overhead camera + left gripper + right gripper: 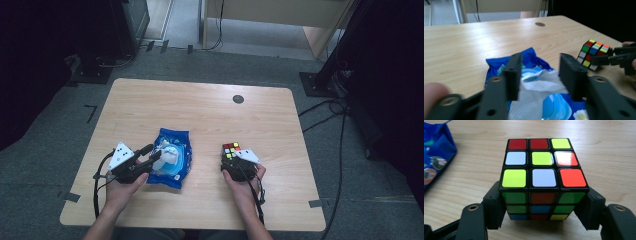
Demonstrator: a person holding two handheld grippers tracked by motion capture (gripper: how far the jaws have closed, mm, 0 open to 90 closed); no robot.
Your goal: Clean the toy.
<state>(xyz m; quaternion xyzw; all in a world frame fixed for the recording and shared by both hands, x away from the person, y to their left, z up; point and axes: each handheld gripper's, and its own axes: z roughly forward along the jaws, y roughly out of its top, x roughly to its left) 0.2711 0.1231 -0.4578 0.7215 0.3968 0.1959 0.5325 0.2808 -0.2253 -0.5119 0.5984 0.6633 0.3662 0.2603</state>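
Observation:
A blue snack bag point(172, 156) with a white torn top lies on the wooden table point(200, 115), left of centre. My left gripper point(154, 158) reaches over its near left edge. In the left gripper view the gripper point(541, 75) is open, its jaws standing either side of the bag's point(536, 87) white crumpled part. A scrambled Rubik's cube point(230, 150) rests on the table right of centre. My right gripper point(541, 213) is shut on the cube point(541, 160), one jaw pressed against each lower side. The left gripper view also catches the cube point(592, 53) and the right gripper point(606, 55).
A small dark round grommet point(238, 99) sits in the table near its far edge. Bare wood stretches behind the bag and the cube. Cables point(325, 107) trail on the grey floor to the right, and dark stands rise at both far corners.

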